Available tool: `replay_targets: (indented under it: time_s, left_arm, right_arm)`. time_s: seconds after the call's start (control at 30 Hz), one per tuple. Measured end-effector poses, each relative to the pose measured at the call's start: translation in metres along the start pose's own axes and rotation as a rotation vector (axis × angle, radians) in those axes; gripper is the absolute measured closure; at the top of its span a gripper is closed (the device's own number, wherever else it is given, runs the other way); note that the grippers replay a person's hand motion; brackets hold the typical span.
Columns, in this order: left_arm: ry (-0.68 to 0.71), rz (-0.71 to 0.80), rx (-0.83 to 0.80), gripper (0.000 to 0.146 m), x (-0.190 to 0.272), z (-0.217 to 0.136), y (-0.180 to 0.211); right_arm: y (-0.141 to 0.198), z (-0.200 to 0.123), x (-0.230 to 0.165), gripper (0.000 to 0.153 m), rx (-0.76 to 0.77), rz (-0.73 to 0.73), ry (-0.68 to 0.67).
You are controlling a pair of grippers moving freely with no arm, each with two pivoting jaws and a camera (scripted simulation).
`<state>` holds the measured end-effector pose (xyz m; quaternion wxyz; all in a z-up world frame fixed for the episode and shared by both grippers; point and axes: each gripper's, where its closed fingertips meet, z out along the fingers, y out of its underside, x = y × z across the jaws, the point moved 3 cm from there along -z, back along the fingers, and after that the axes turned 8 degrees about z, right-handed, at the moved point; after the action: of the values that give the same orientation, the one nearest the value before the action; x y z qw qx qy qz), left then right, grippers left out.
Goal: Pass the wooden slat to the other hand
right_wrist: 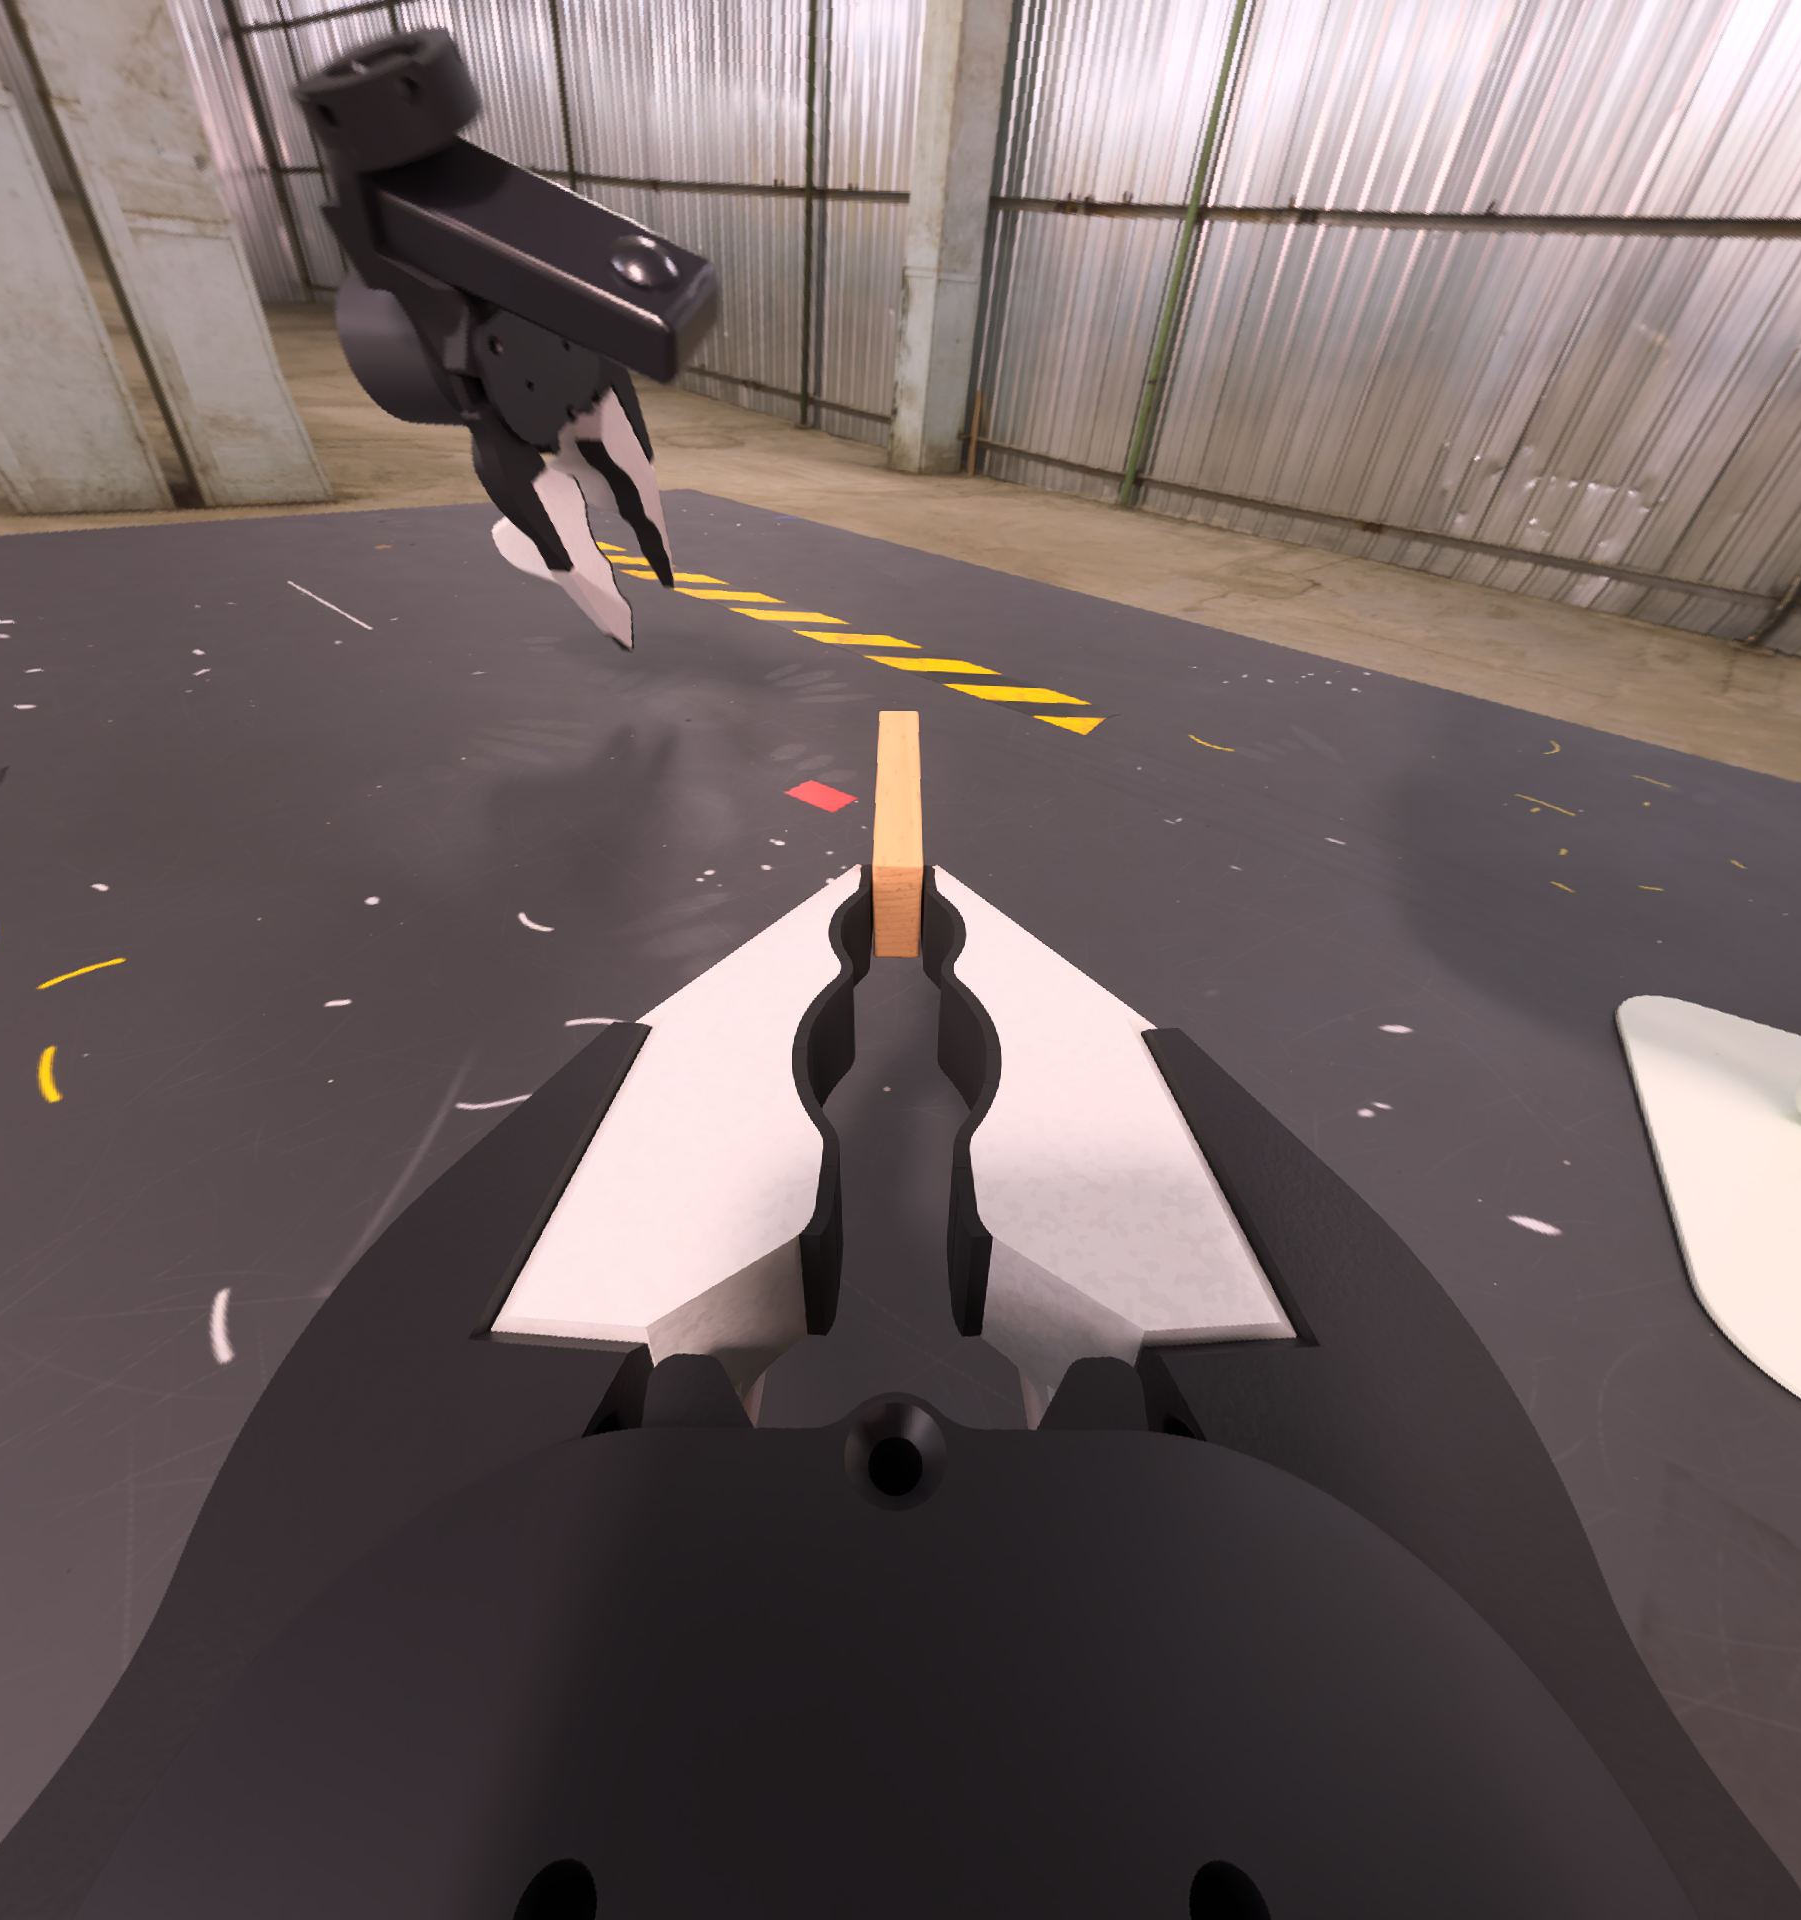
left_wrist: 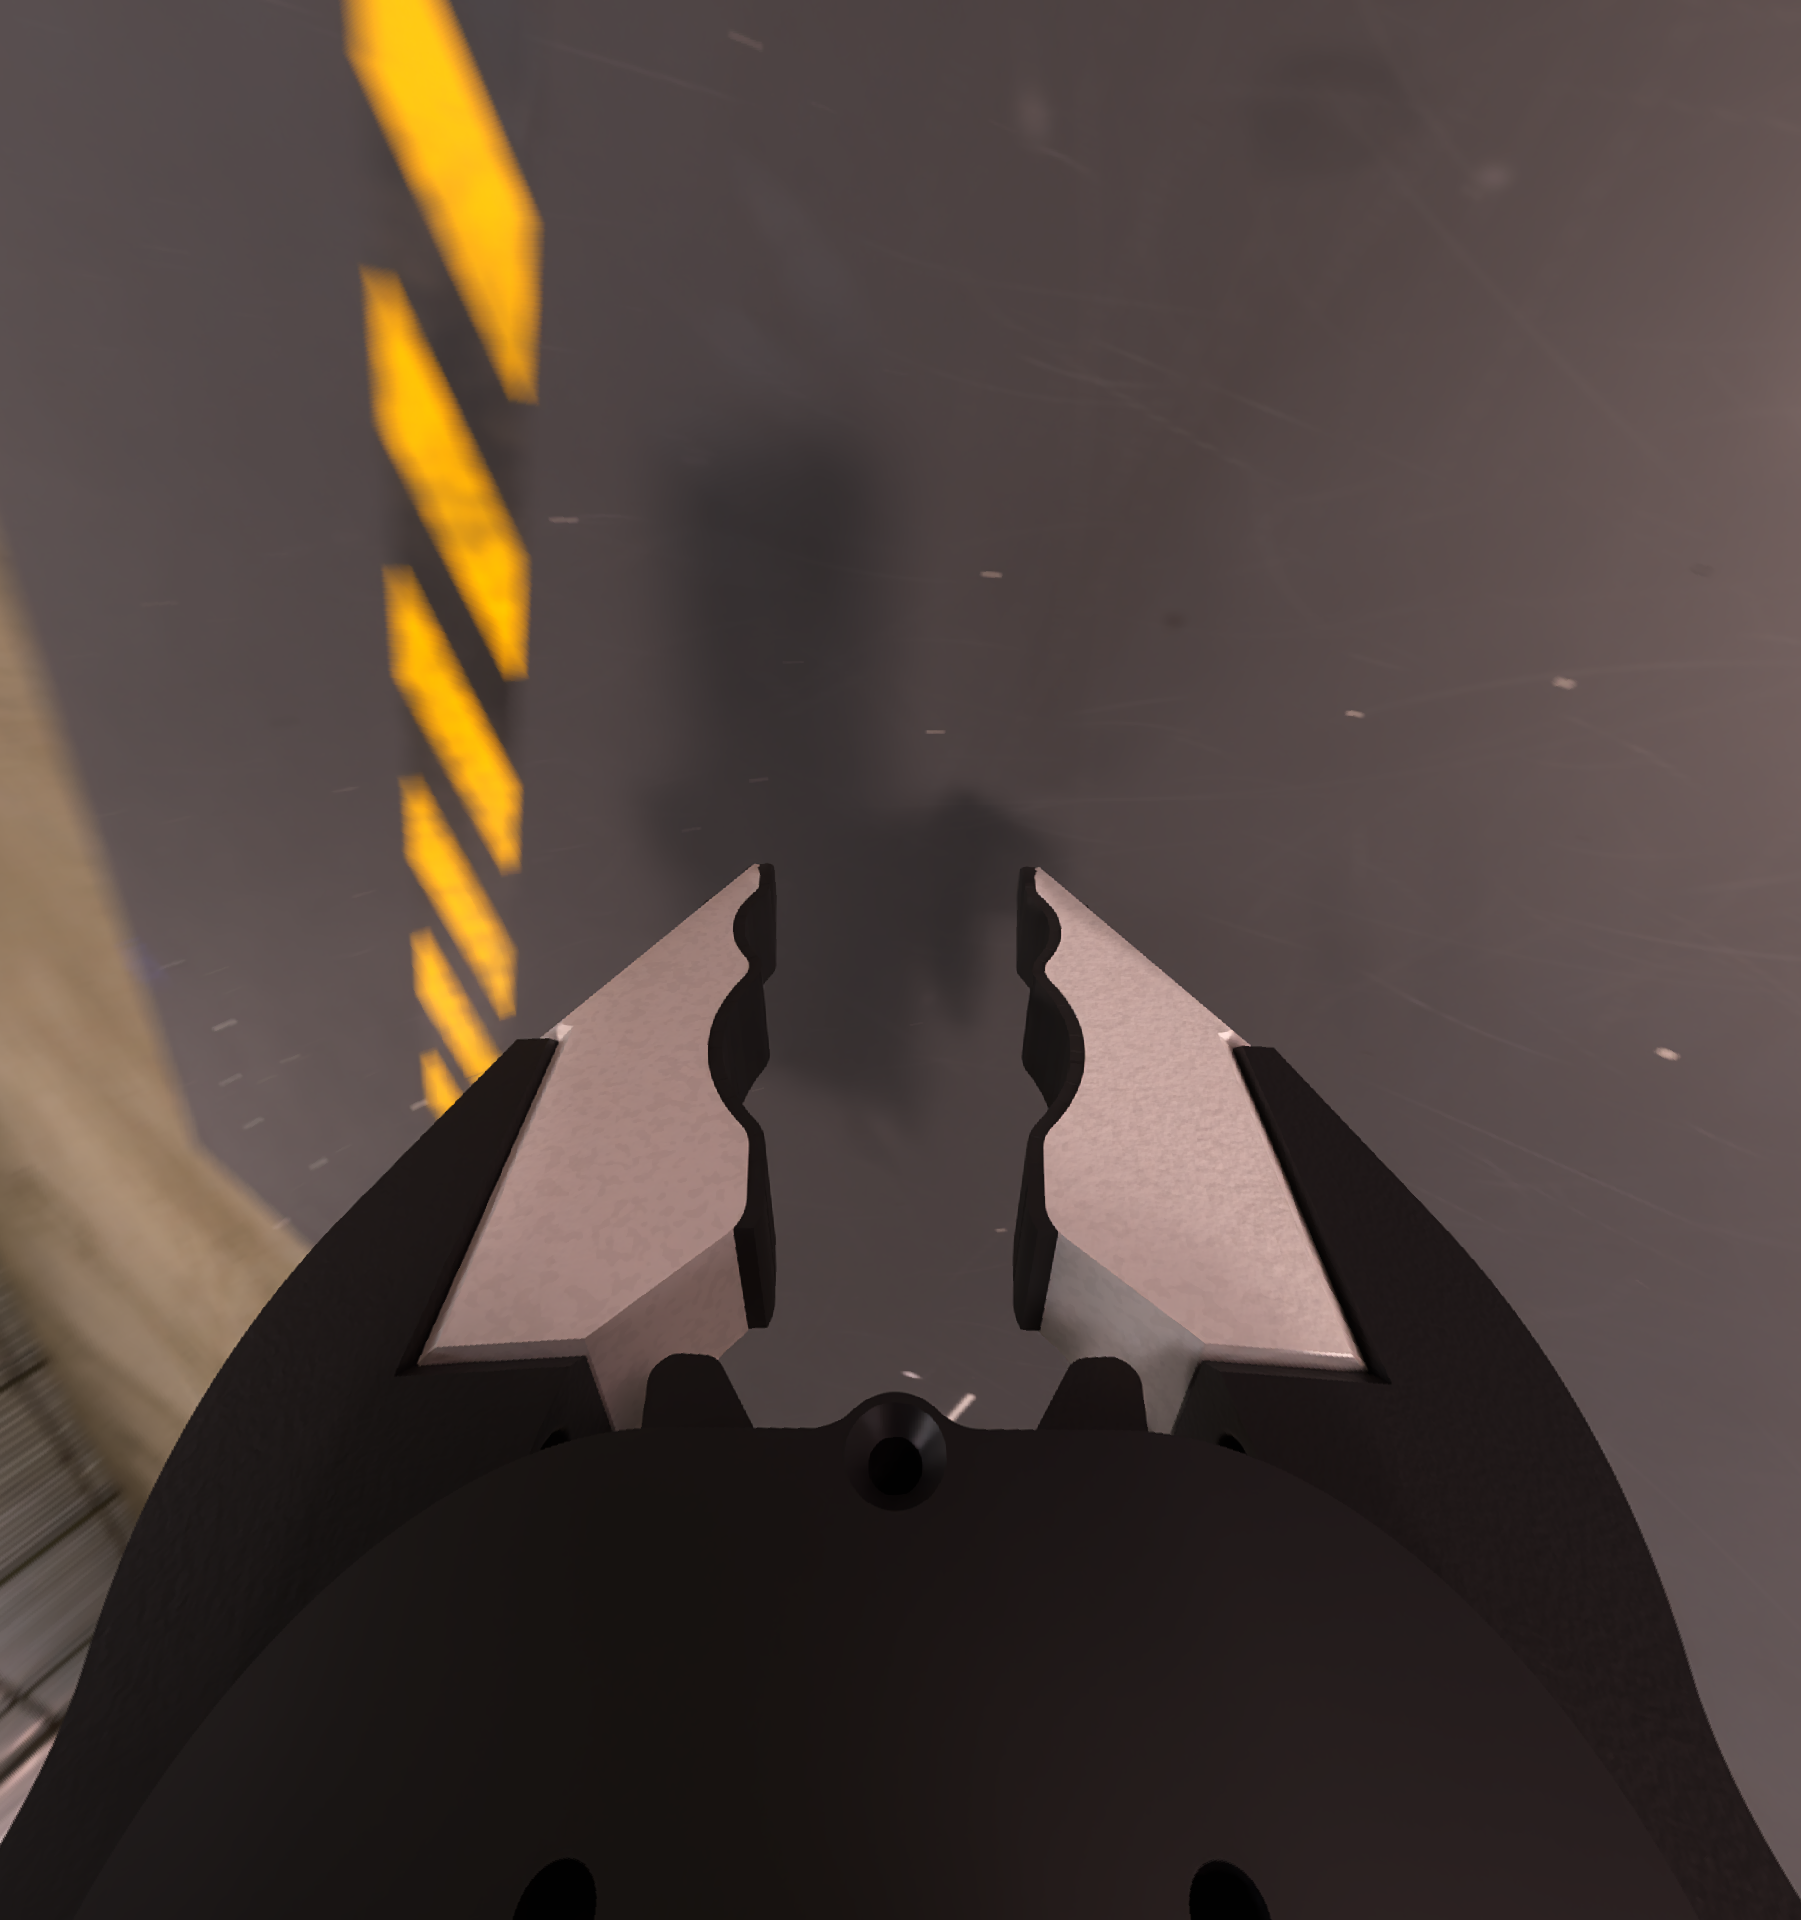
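Note:
My right gripper (right_wrist: 897,878) is shut on the near end of a light wooden slat (right_wrist: 897,821). The slat sticks out forward past the fingertips, above the dark grey table (right_wrist: 356,1039). My left gripper (left_wrist: 896,873) is open and empty, and points down at the table. It also shows in the right wrist view (right_wrist: 641,603), up and to the left of the slat, apart from it, with its fingers pointing down. The slat is not in the left wrist view.
A yellow and black striped band (right_wrist: 875,649) crosses the table beyond the slat and shows in the left wrist view (left_wrist: 454,582). A small red patch (right_wrist: 821,796) lies left of the slat. A white base plate (right_wrist: 1748,1195) lies at the right. Corrugated metal walls (right_wrist: 1395,260) stand behind.

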<state>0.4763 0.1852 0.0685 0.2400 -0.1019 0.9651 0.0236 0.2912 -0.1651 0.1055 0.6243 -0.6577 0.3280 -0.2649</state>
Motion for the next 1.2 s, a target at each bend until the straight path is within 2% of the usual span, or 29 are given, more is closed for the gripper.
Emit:
replay_targets:
  time_s: [0.07,0.17,0.23,0.3,0.37,0.47,0.53,0.6,0.73,0.83,1.03,1.13,1.2]
  left_arm:
    - [-0.18,-0.048,0.042,0.103,-0.021,-0.021,0.002]
    - [-0.547,-0.194,0.19,0.119,-0.05,-0.085,-0.001]
    - [-0.651,-0.249,0.367,0.119,-0.045,-0.13,-0.016]
    - [-0.646,-0.216,0.563,0.119,-0.021,-0.165,-0.042]
    - [-0.537,-0.129,0.802,0.118,0.018,-0.19,-0.078]
    - [-0.222,-0.002,1.174,0.117,0.094,-0.209,-0.133]
    - [-0.011,0.052,1.322,0.113,0.138,-0.211,-0.159]
    - [0.156,0.1,1.405,0.106,0.168,-0.208,-0.177]
    - [0.485,0.153,1.405,0.091,0.204,-0.193,-0.196]
    - [0.645,0.124,1.463,0.1,0.213,-0.193,-0.202]
    - [0.795,0.11,1.472,0.131,0.217,-0.191,-0.2]
    - [0.854,0.122,1.447,0.133,0.216,-0.189,-0.198]
    - [0.833,0.122,1.458,0.134,0.211,-0.189,-0.197]
  right_arm:
    - [-0.001,-0.001,0.003,0.145,0.008,-0.002,0.013]
    - [-0.003,-0.004,0.009,0.145,0.02,0.013,0.034]
    - [-0.004,-0.006,0.014,0.145,0.027,0.032,0.047]
    - [-0.005,-0.007,0.017,0.145,0.034,0.048,0.052]
    - [-0.005,-0.007,0.017,0.145,0.039,0.054,0.053]
    - [-0.007,-0.007,0.012,0.145,0.06,0.039,0.019]
    - [-0.01,-0.008,0.001,0.145,0.086,0.006,-0.051]
    - [-0.015,-0.01,-0.019,0.145,0.131,-0.011,-0.191]
    - [-0.02,-0.021,-0.055,0.145,0.184,-0.035,-0.469]
    - [-0.017,-0.024,-0.069,0.145,0.161,-0.063,-0.557]
    - [-0.014,-0.024,-0.074,0.145,0.143,-0.068,-0.594]
    - [-0.012,-0.022,-0.076,0.144,0.131,-0.067,-0.595]
    - [-0.012,-0.019,-0.073,0.144,0.133,-0.06,-0.559]
